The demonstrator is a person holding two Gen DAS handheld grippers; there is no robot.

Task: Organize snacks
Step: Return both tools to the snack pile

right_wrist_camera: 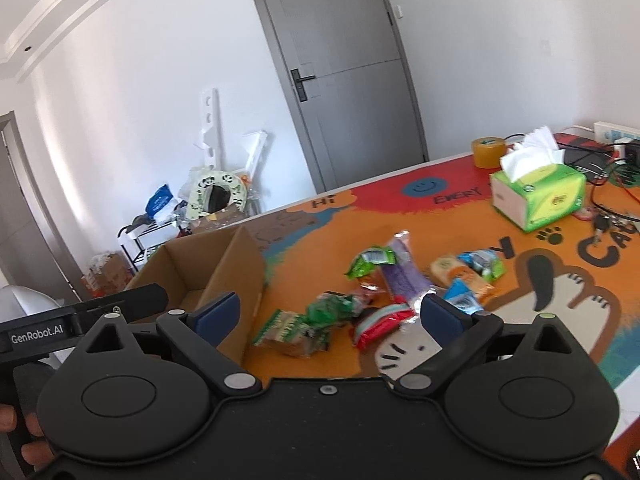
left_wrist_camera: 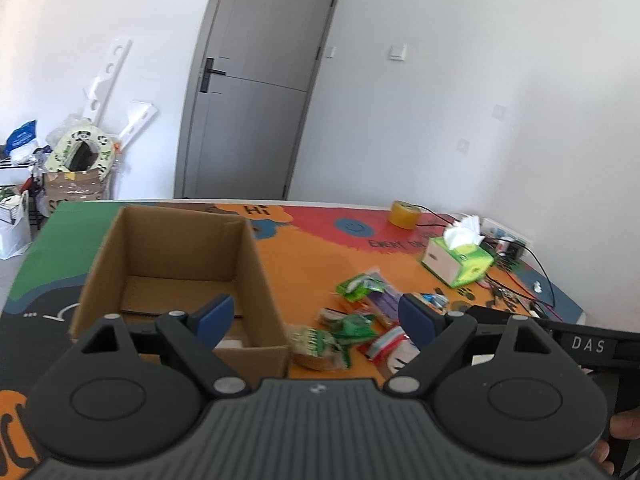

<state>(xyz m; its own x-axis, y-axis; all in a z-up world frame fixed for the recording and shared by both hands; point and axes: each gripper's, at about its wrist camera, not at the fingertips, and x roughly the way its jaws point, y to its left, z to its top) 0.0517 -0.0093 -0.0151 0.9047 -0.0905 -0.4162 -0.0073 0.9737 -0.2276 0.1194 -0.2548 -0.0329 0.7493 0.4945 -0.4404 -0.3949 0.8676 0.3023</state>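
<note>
Both the left claw [left_wrist_camera: 316, 318] and right claw [right_wrist_camera: 330, 318] are hovering wide and empty above scattered snacks [right_wrist_camera: 380, 300] lying beside the open cardboard box [left_wrist_camera: 168, 256] on the tabletop [right_wrist_camera: 540, 300], seemingly awaiting sorting.

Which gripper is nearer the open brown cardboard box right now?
Left. The left gripper hangs over the cardboard box's near right corner; the right gripper is off to its right, above the snack packets.

green tissue box [right_wrist_camera: 538, 192] near yellow tape roll [right_wrist_camera: 488, 152]; cables [right_wrist_camera: 608, 184] beside; grey door [left_wrist_camera: 256, 80] behind.
</note>
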